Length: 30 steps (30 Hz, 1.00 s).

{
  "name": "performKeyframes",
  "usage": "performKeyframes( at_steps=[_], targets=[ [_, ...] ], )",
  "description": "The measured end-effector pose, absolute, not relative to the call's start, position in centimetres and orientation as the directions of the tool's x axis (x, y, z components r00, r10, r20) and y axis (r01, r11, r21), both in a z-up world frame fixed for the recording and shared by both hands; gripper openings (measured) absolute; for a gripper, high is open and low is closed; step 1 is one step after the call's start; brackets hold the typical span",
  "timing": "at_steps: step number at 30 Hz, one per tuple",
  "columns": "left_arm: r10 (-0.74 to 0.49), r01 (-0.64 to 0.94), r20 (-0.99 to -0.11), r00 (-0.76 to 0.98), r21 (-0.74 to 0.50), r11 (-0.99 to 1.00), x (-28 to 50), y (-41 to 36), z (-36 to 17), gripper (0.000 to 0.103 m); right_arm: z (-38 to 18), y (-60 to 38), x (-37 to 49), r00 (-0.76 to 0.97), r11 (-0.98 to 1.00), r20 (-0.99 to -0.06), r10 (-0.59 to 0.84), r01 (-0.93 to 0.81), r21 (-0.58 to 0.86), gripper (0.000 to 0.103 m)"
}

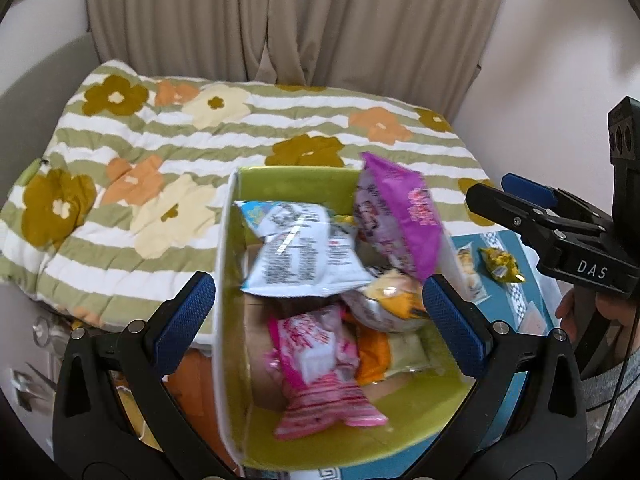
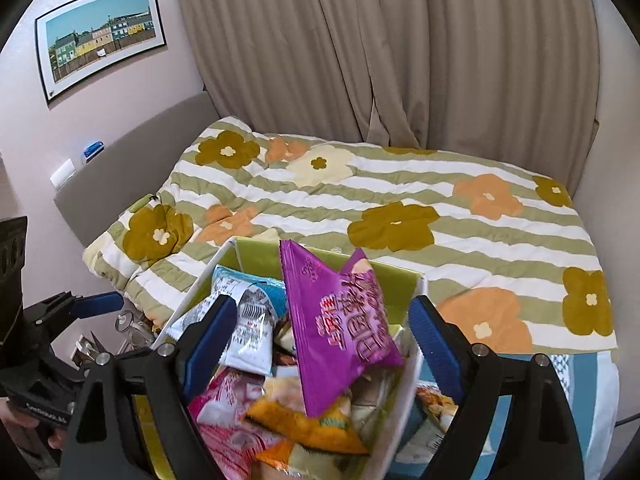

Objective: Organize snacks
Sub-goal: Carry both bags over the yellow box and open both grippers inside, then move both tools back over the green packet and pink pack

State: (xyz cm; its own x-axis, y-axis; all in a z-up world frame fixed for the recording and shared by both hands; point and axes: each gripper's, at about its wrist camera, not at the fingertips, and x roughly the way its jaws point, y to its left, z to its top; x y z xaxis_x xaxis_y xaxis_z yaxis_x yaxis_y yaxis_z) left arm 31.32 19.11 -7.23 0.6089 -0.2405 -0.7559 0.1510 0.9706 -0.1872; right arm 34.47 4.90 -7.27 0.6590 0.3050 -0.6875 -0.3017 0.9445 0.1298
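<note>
- Both jaws stand apart, empty: left gripper (image 1: 318, 316), right gripper (image 2: 324, 344).
- Purple packet (image 2: 340, 320) leans (tilted) inside the green box (image 1: 288, 178) among other snacks.

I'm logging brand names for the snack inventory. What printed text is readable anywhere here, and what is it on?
"DAS": white letters on the black body of the right gripper, seen from the left wrist view.
Purple snack packet: large pink characters, too distorted to read reliably.
White packet: dense black print, too small and blurred.
Pink packet: red lettering, blurred.
Left gripper: faint body lettering, unreadable.
</note>
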Motion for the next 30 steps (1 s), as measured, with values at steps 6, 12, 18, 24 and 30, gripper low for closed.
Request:
performKeyframes(
  at_steps=[6, 12, 18, 24, 30],
  targets=[
    [-0.233, 0.145, -0.732, 0.64, -0.182, 0.972, 28.0, 15.1, -5.4, 0.103, -5.4, 1.1, 30.5, 0.683, 0.944, -0.655, 0.322, -0.288, 0.163, 0.085],
    [-0.225, 0.138, -0.712, 0.665, -0.179, 0.974, 24.5, 11.0, -4.3, 0.103, -4.0, -2.7, 26.3, 0.726, 0.953, -0.621, 0.297, -0.269, 0.142, 0.085],
    [-0.242, 0.173, -0.696, 0.677, -0.169, 0.97, 20.8, 5.8, -4.3, 0.103, -3.5, -8.4, 21.5, 0.753, 0.965, -0.604, 0.261, -0.224, 0.138, 0.085],
    [-0.252, 0.194, -0.694, 0.674, -0.162, 0.967, 17.5, 1.4, -5.2, 0.103, -4.3, -13.5, 17.3, 0.761, 0.975, -0.61, 0.22, -0.173, 0.137, 0.085],
    [-0.244, 0.174, -0.697, 0.674, -0.171, 0.97, 15.2, -2.0, -6.9, 0.103, -4.9, -17.9, 14.4, 0.767, 0.982, -0.614, 0.187, -0.134, 0.131, 0.085]
  ],
)
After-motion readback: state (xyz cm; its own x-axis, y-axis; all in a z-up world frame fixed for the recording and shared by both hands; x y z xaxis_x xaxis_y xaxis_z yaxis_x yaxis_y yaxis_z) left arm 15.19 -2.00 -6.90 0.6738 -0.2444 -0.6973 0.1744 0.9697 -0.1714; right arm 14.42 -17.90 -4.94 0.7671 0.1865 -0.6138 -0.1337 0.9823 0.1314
